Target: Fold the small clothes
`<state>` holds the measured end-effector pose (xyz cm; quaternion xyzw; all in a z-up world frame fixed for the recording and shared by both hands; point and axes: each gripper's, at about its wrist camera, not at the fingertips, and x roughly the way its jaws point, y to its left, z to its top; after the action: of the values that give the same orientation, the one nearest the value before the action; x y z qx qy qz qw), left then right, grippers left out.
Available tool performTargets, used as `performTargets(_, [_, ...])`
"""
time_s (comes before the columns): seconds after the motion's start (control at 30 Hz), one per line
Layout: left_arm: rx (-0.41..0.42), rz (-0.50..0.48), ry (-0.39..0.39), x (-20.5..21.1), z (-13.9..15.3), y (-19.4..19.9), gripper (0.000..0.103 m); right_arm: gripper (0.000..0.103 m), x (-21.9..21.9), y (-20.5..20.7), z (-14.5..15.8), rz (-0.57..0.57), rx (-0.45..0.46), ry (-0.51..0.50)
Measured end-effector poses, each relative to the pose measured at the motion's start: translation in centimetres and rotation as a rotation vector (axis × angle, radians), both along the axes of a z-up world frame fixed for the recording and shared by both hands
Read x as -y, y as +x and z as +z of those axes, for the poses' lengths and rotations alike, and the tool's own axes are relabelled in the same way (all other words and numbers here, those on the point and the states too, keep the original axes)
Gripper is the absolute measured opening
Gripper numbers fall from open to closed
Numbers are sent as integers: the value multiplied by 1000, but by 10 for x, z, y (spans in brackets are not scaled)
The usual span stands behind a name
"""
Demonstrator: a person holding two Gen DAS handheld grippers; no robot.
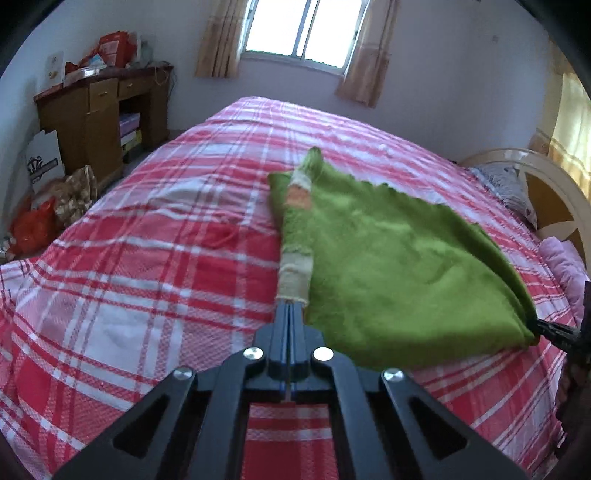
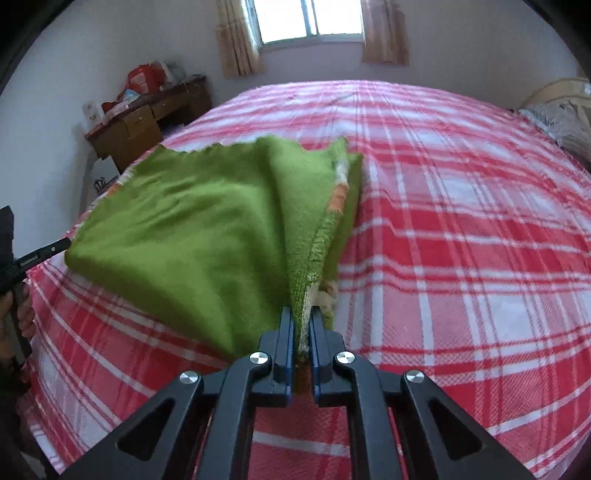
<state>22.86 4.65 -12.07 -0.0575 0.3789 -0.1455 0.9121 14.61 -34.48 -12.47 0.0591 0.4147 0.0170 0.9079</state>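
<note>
A small green fleecy garment [image 1: 388, 266] with a beige and orange trim band [image 1: 295, 273] hangs doubled over the bed, stretched between both grippers. My left gripper [image 1: 290, 304] is shut on the trimmed edge at the garment's left corner. At the right edge of that view, my right gripper [image 1: 539, 325] pinches the other corner. In the right wrist view the green garment [image 2: 192, 229] fans out to the left. My right gripper [image 2: 303, 314] is shut there on its knitted edge. The left gripper [image 2: 62, 243] holds the far left corner, with a hand behind it.
The bed has a red and white plaid sheet [image 1: 147, 280]. A cluttered wooden desk [image 1: 99, 110] and bags on the floor [image 1: 48, 214] stand to the left. A curtained window [image 1: 303, 29] is behind. A headboard [image 1: 546, 192] and pillows [image 1: 509, 188] lie at right.
</note>
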Motion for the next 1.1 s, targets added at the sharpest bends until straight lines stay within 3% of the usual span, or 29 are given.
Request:
performTargets(0.07, [4,17,-27,-1,5,0,0,7,12,3,-3,-46,5,35])
performTargets(0.13, [30,28,-22,2,14,2,8,17,14,4,3,-79,6,32])
performTargets(0.17, [41,27,-11,4,18,2,22,40,11,5,8,-97,11,-8])
performTargets(0.2, [57,29,4,7,21,4,44,56,8,5,13,-110,20,-43])
performTargets(0.27, [96,52,24,12,28,8,70,57,-1,3,29,-109,69,-70])
performTargets(0.37, [87,44,20,19,25,22,70,57,-22,5,48,-88,118,-124])
performTargets(0.43, [64,27,16,24,18,32,60,57,-38,16,53,-18,123,-109])
performTargets(0.57, [5,1,-6,31,3,45,11,57,-74,44,39,106,70,-115])
performTargets(0.67, [20,15,-67,17,10,29,7,57,-84,55,28,132,31,-84])
performTargets(0.8, [33,20,-103,3,16,0,7,57,-85,52,21,155,38,-85])
performTargets(0.93, [-7,19,-40,6,-3,10,12,57,-75,64,-6,116,-47,-74])
performTargets(1.03, [-5,29,-10,8,-2,12,31,57,-71,55,-9,122,-56,-67])
performTargets(1.07, [0,46,10,8,0,12,46,57,-69,49,-9,126,-66,-69])
performTargets(1.1, [8,58,16,7,1,12,54,57,-67,43,-12,124,-78,-73])
